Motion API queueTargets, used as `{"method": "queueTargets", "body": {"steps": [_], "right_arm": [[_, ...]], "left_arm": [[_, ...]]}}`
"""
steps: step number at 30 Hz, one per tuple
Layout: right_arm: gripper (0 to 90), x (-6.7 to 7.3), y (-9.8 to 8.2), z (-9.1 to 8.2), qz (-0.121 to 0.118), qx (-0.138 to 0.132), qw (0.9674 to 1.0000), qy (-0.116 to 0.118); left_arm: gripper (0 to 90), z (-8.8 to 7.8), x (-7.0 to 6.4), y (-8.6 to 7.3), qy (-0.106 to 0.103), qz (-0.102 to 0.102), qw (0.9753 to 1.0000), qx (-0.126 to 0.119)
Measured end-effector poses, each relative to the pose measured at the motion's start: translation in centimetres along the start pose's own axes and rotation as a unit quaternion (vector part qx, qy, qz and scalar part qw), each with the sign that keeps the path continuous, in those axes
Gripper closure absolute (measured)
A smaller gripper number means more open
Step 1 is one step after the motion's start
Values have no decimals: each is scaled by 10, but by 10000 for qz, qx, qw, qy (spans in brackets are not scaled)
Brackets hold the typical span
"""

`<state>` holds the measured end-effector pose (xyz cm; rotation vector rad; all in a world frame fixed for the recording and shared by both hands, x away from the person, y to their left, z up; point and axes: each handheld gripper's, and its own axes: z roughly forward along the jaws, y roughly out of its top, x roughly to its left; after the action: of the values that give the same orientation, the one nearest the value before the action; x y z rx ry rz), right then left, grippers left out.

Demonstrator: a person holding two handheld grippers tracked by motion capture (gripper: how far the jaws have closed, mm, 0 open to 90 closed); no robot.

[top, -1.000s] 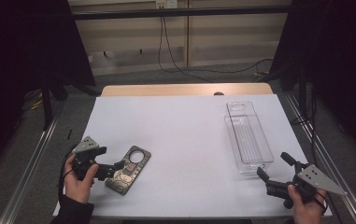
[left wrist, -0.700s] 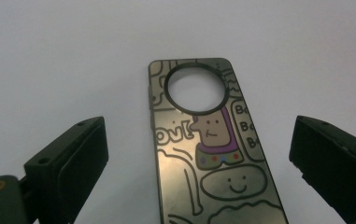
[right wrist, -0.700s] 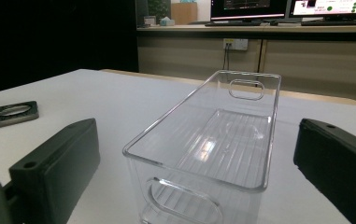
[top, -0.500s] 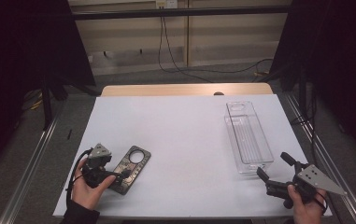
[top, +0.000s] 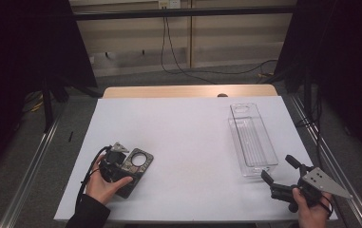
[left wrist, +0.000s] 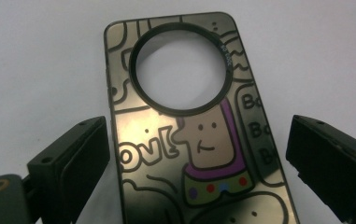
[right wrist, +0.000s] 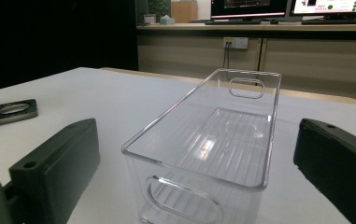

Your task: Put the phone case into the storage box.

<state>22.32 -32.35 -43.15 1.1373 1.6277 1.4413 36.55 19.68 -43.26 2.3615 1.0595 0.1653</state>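
Note:
A dark phone case (top: 138, 167) with cartoon doodles and a round camera hole lies flat at the table's front left. My left gripper (top: 121, 167) hovers over its near end, open. In the left gripper view the case (left wrist: 199, 154) lies between the two spread jaws, apart from both; the gripper (left wrist: 198, 135) holds nothing. A clear, empty plastic bin (top: 252, 137) stands lengthwise at the right. My right gripper (top: 278, 167) sits just in front of its near end, open. The right gripper view looks along the bin (right wrist: 157, 126) between wide-apart jaws (right wrist: 199, 135).
The white table top (top: 188, 133) ends in a wooden strip (top: 169, 91) at the back. Metal rails run along both sides. Cables trail on the floor behind. Dark curtains flank the table.
My left gripper has moved right and over the near end of the phone case, so the case now lies between its jaws. The right gripper and the bin have stayed put.

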Motion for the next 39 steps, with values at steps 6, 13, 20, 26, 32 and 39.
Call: {"method": "queueTargets", "body": {"steps": [6,13,20,26,32,39], "right_arm": [[0,0,0,0,3,-7,10000,-2],[0,0,0,0,-2,-2,10000,-3],[0,0,0,0,-7,3,10000,4],[0,1,-1,0,8,26,10000,34],[0,1,-1,0,-1,41,10000,57],[0,0,-1,0,-4,64,10000,69]], "left_arm": [[45,7,0,2,-18,119,9996,249],[7,12,-8,1,229,423,9982,356],[2,13,-8,-2,240,352,9987,262],[4,13,-9,0,325,322,9983,366],[65,11,-11,4,396,189,9978,506],[78,11,-13,6,432,134,9972,601]]}}
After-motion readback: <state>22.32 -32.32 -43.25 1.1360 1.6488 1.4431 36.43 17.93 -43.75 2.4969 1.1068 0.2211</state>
